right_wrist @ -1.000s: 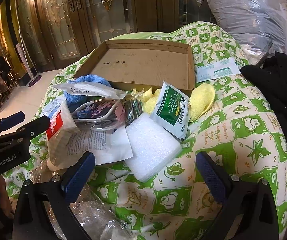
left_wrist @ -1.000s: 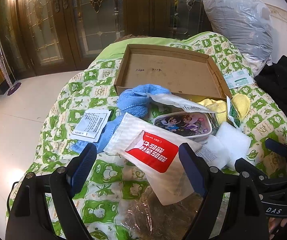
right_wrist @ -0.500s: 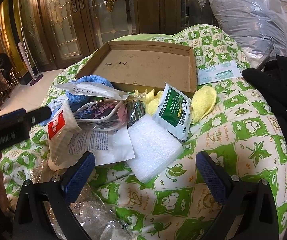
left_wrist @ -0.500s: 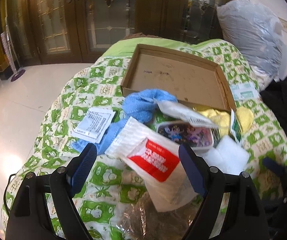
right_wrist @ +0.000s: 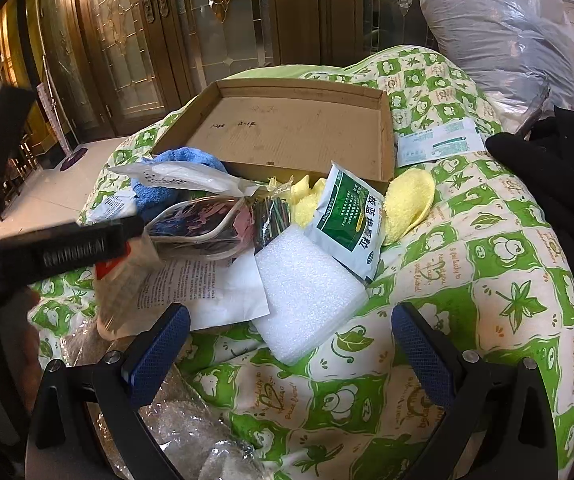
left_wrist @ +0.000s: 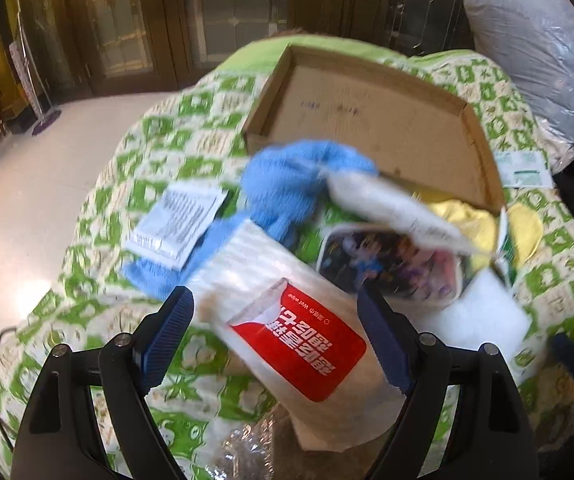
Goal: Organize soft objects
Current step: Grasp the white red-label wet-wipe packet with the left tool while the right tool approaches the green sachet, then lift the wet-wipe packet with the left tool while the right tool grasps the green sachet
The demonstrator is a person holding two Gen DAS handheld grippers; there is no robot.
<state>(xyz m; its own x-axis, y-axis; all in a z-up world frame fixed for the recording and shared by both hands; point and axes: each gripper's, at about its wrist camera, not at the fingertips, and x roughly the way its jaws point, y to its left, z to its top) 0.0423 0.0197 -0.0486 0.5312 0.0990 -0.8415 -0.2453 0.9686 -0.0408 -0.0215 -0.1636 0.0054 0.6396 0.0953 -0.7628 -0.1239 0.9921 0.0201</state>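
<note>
- The left tongs [left_wrist: 275, 320] stand wide apart and empty, blue pads on either side of a white wet-wipe packet with a red label [left_wrist: 287, 320] that lies on the green-and-white patterned quilt [right_wrist: 487, 280].
- The right tongs [right_wrist: 291, 344] are also spread apart, holding nothing, just short of a white foam block [right_wrist: 307, 292].
- An open, shallow brown cardboard box [right_wrist: 303, 128] sits empty on the quilt behind the pile.
- A blue fluffy cloth [left_wrist: 295, 184] lies against the box's near-left corner.
- A yellow round cloth pad [right_wrist: 407, 204] lies near the box's right corner, beside a green-and-white sachet [right_wrist: 351, 224].
</note>
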